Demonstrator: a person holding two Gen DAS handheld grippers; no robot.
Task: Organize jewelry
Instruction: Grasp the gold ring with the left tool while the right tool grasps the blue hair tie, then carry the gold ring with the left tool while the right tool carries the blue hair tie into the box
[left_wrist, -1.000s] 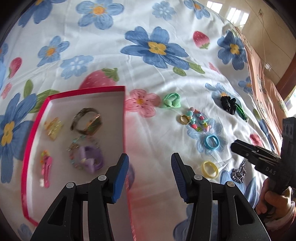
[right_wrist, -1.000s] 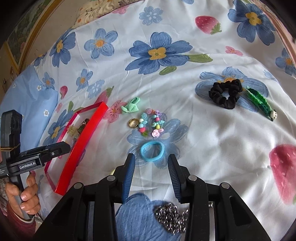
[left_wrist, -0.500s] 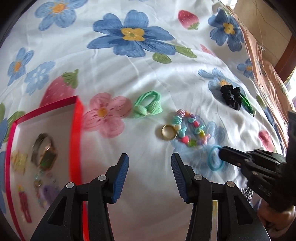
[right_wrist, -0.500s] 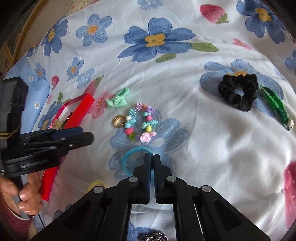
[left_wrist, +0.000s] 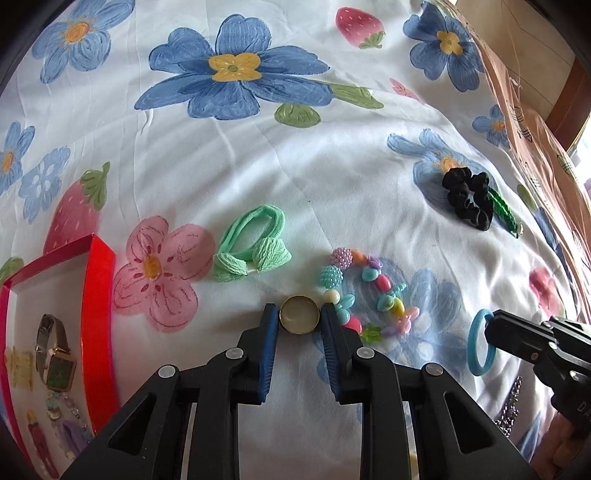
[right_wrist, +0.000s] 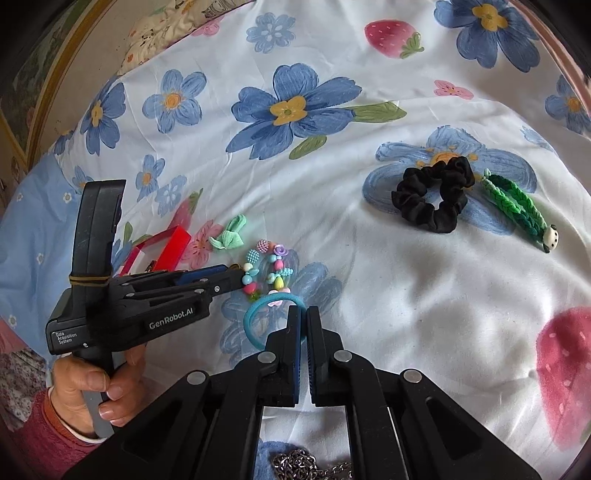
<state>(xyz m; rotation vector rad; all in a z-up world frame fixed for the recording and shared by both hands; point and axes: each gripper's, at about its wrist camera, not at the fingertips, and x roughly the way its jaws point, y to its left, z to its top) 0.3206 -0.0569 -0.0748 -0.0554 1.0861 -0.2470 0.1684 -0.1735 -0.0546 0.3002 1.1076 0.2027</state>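
A gold ring (left_wrist: 299, 315) lies on the flowered bedsheet between the blue pads of my left gripper (left_wrist: 299, 312). Its jaws are closing and both pads touch the ring's sides. A colourful beaded bracelet (left_wrist: 373, 291) lies just right of the ring, against the right finger. My right gripper (right_wrist: 303, 314) is shut on the rim of a blue hair tie (right_wrist: 255, 317), which rests on the sheet. From the left wrist view that same right gripper (left_wrist: 493, 326) pinches the blue hair tie (left_wrist: 476, 350). A red box (left_wrist: 98, 314) at the left holds a watch (left_wrist: 55, 354) and several hair clips.
A green bow hair tie (left_wrist: 255, 243) lies left of the bracelet. A black scrunchie (right_wrist: 432, 199) and a green braided clip (right_wrist: 517, 206) lie at the far right. A silver chain (right_wrist: 306, 465) sits under my right gripper. A hand (right_wrist: 96, 384) holds the left gripper's handle.
My left gripper moved right from above the red box to the gold ring, dropped lower and narrowed around it. My right gripper went from open to shut on the blue hair tie.
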